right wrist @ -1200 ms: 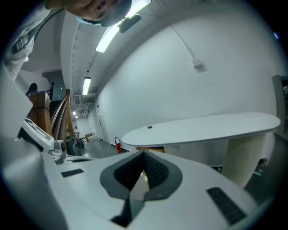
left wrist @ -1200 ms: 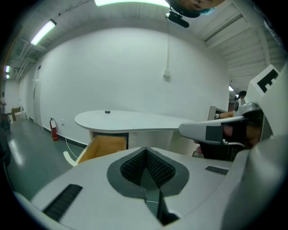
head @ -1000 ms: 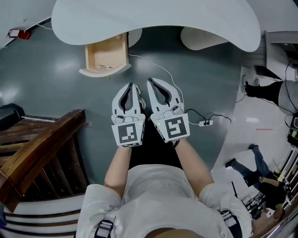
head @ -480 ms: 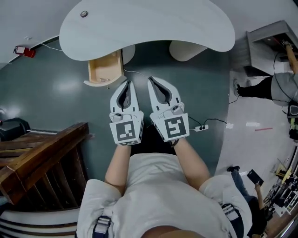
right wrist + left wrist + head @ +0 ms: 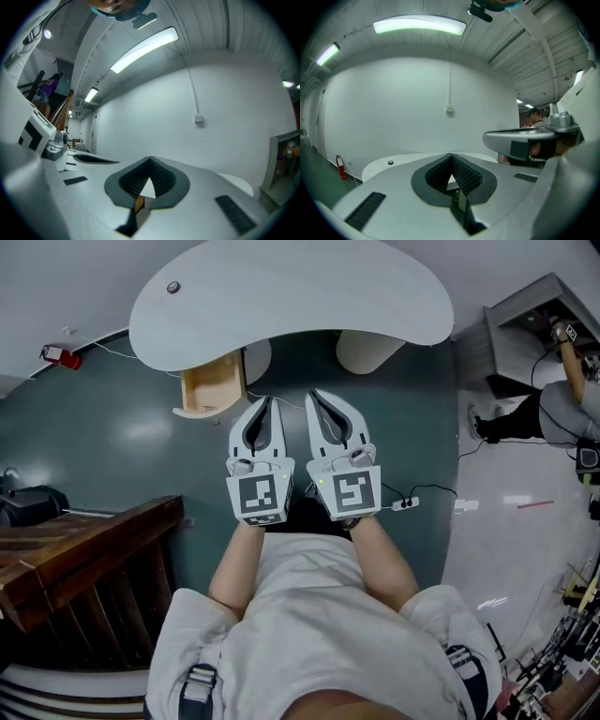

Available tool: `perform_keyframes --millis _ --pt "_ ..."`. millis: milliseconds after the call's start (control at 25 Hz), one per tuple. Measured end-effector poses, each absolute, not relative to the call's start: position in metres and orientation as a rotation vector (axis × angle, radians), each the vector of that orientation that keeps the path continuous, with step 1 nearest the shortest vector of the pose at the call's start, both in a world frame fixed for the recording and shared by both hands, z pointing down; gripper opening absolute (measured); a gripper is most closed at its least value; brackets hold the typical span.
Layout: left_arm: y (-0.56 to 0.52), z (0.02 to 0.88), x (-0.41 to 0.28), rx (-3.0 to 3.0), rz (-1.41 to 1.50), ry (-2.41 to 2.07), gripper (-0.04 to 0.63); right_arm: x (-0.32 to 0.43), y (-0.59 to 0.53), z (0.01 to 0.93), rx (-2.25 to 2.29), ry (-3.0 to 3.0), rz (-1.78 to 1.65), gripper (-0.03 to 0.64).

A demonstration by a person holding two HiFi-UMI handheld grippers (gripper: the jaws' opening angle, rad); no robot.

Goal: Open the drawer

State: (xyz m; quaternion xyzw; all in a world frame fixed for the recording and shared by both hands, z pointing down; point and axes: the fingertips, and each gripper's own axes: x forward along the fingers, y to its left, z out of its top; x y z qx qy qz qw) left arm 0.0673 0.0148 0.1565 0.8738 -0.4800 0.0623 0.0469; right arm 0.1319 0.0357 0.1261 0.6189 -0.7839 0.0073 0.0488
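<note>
A light wooden drawer (image 5: 211, 385) stands pulled out from under the left part of the white curved table (image 5: 291, 296). My left gripper (image 5: 261, 401) and right gripper (image 5: 315, 395) are held side by side in the air in front of the table, both pointing toward it. Neither touches the drawer. In the left gripper view the left gripper (image 5: 451, 155) has its jaws together with nothing between them, above the table top (image 5: 403, 164). In the right gripper view the right gripper (image 5: 150, 159) also has its jaws closed and empty.
A dark wooden stair railing (image 5: 84, 559) fills the lower left. On the green floor lie a power strip (image 5: 405, 504) and its white cable. A red fire extinguisher (image 5: 56, 357) stands by the far wall. A person (image 5: 553, 399) is at the right, by a shelf.
Both grippers have risen together and stay shut. The table and the open drawer now look smaller and lower beneath them. The drawer has not moved.
</note>
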Motion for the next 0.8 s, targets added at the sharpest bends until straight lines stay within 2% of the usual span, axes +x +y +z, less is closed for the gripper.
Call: perform_keyframes --millis 800 --pt "0.034 0.119 0.148 2.837 0.136 -1.283 0.006 0.194 0.06 0.091 2.0 -2.342 -0.027 0.012"
